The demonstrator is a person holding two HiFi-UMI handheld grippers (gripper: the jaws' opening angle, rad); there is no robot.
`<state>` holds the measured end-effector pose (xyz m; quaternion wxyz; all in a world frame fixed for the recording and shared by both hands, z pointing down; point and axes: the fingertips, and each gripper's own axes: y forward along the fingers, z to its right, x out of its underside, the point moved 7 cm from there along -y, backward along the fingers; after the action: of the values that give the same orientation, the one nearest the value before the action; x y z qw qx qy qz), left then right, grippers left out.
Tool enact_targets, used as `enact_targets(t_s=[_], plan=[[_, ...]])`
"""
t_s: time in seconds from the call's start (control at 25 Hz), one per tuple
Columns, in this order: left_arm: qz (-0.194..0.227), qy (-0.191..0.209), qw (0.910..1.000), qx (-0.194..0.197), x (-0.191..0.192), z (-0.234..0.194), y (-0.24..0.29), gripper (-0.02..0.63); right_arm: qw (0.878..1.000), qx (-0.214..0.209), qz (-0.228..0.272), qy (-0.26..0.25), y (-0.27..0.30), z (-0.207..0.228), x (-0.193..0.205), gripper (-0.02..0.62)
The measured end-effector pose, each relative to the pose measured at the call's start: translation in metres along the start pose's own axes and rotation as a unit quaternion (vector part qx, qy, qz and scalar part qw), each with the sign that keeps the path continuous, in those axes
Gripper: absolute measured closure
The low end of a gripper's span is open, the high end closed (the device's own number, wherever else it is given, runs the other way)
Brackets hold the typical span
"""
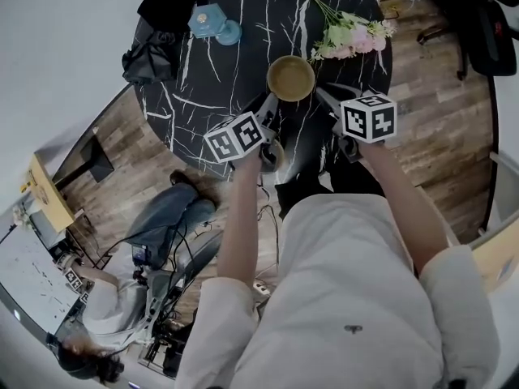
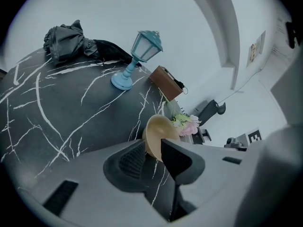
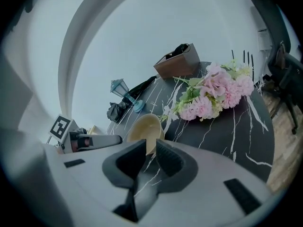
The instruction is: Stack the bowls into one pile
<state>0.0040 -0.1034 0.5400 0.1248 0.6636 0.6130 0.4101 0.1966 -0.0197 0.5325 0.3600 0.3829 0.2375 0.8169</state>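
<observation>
A single yellow bowl (image 1: 290, 78) is over the near middle of the round black marble table (image 1: 243, 55). My left gripper (image 1: 270, 100) meets its lower-left rim and my right gripper (image 1: 319, 96) its lower-right rim. In the left gripper view the bowl (image 2: 156, 131) looks tilted, and its wall sits in the narrow gap of the left gripper (image 2: 152, 154). In the right gripper view the bowl (image 3: 142, 126) has its rim pinched in the right gripper (image 3: 150, 148). I see no other bowl; whether this one rests on the table I cannot tell.
A blue lantern lamp (image 1: 212, 21) and black cloth (image 1: 150, 55) lie at the table's far left. Pink flowers (image 1: 350, 35) lie right of the bowl, with a brown box (image 3: 177, 60) beyond. A person (image 1: 97, 298) sits on the floor at lower left.
</observation>
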Motion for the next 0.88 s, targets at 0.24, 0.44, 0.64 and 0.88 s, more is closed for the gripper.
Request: enact_targets(t_s=[0.24,0.44,0.64,0.88], plan=[[-0.018,-0.045,0.9988,-0.002,0.0,-0.002,0.012,0.514,1.0,-0.001,-0.004,0.002,0.008,0.005,-0.005,0.523],[-0.025,-0.054,0.9982,-0.004,0.005,-0.002,0.018,0.514,1.0,0.0,-0.014,0.002,0.016,0.011,-0.004,0.525],[-0.034,-0.052,0.998,-0.009,0.007,-0.002,0.023,0.514,1.0,-0.001,-0.025,-0.007,0.024,0.012,-0.005,0.529],[-0.045,-0.037,0.9982,-0.013,0.011,0.001,0.025,0.528,0.999,-0.009,-0.031,-0.005,0.03,0.014,-0.004,0.537]])
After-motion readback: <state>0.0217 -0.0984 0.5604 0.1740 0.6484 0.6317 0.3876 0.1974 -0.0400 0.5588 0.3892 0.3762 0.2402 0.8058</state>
